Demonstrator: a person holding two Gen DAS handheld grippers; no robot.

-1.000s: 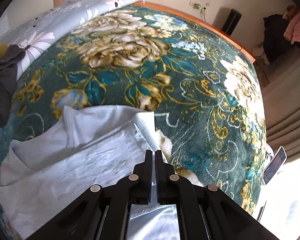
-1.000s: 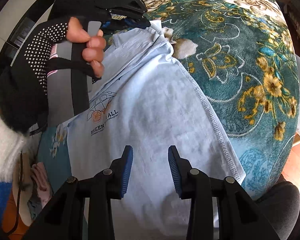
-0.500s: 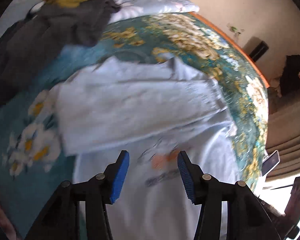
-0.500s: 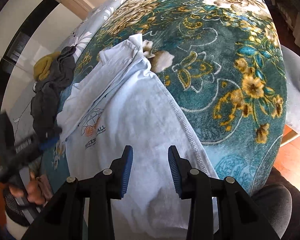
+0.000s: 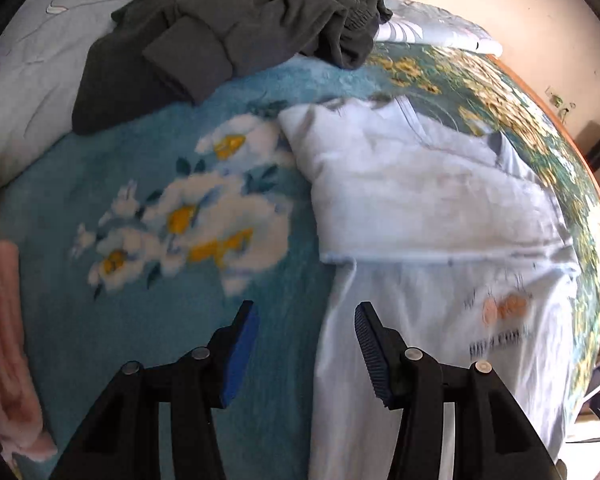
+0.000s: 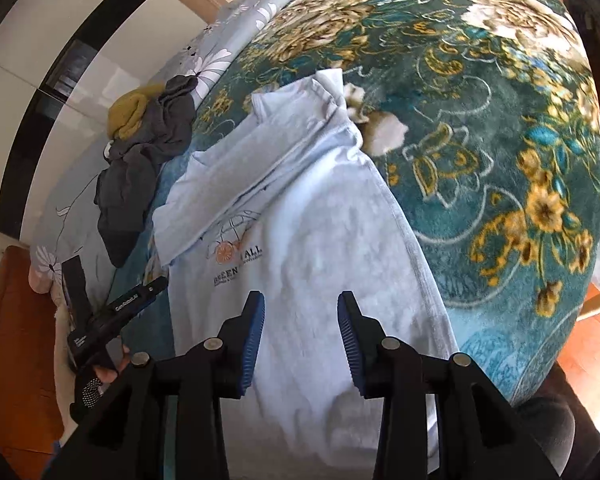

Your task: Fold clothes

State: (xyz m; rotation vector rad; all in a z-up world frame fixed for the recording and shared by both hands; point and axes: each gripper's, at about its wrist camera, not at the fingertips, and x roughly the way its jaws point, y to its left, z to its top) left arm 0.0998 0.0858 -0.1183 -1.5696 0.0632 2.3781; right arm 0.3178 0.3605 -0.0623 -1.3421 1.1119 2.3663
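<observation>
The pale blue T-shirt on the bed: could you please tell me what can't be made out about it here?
- Print wording on the pale blue T-shirt: motion-blurred in the left wrist view, partly covered by the folded-over flap in the right wrist view.
- Bottom hem: hidden behind the right claw and cut off by the frame edge.

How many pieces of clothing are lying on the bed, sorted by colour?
Light blue: 1, the T-shirt
Dark grey: 1, the crumpled garment
Mustard yellow: 1, the bundle
Pink: 1, the folded piece at the bed's edge
Total: 4

Pale blue T-shirt (image 6: 320, 240) with orange chest print, flat on floral blanket, one side folded inward
</observation>
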